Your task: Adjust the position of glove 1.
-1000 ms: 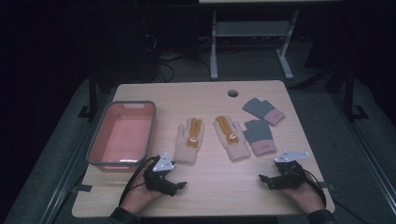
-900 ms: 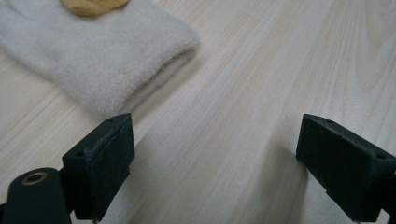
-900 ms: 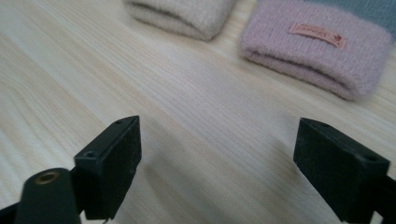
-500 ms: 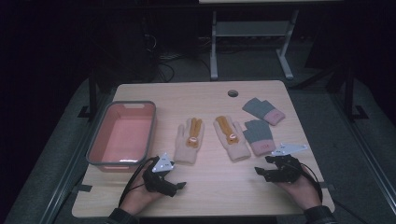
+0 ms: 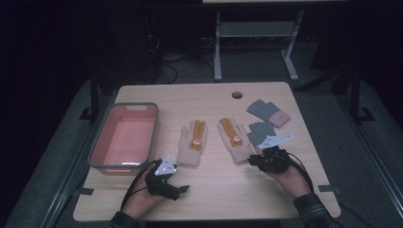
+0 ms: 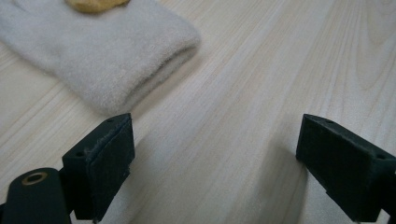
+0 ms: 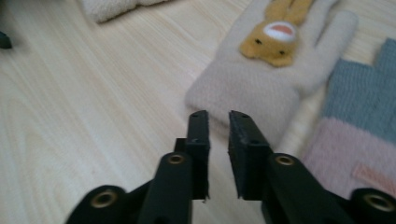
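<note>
Presently, your left gripper (image 5: 183,188) rests on the table (image 5: 223,194) with jaws wide apart and nothing between them, just below the left glove (image 5: 191,143); your right gripper (image 7: 218,122) has just been closing, its jaws now nearly together and empty, at the cuff of the right glove (image 7: 266,70); a grey-pink glove (image 7: 359,126) lies beside it.
</note>
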`<state>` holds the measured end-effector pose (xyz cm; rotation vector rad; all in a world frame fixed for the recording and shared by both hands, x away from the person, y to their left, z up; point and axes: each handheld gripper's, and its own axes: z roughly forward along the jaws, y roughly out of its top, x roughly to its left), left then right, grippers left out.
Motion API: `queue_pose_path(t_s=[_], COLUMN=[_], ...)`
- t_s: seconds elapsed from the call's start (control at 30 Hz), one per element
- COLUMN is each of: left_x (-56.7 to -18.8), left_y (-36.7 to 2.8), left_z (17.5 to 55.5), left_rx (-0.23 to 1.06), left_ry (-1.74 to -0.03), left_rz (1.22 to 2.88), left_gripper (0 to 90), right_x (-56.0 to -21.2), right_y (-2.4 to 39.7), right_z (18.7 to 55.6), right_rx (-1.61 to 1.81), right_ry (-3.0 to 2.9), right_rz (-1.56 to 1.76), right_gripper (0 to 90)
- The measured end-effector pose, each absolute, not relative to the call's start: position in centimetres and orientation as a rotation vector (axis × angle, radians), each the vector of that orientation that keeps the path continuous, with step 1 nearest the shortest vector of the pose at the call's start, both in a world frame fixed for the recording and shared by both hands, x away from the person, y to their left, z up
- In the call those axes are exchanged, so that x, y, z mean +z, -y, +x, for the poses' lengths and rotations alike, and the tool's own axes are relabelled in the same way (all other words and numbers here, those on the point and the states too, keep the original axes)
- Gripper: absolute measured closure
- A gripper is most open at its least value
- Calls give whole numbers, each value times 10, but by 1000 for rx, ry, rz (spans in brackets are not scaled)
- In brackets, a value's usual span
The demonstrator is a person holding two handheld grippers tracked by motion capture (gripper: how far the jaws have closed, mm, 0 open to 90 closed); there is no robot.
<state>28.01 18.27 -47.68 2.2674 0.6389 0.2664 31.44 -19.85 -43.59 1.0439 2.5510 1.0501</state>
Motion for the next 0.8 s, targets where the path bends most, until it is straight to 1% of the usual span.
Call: queue_pose_path(t_s=[0.03, 0.3, 0.43, 0.8], left_x=[-477, -477, -477, -477], left_y=[-183, -183, -183, -183], left_z=[280, 280, 280, 280], left_rx=[267, 268, 267, 267], left_ry=[-639, -639, -639, -641], left_rz=[2267, 2268, 2268, 2267], left_gripper=[108, 108, 108, 108], right_x=[-436, -436, -442, -457], right_y=[195, 190, 189, 186], right_z=[321, 343, 354, 360], right_rx=[1046, 1065, 1060, 1008], right_ry=[-2557, -2566, -2573, -2605], right_rz=[1037, 1028, 1027, 1056], right_gripper=[898, 900, 900, 900])
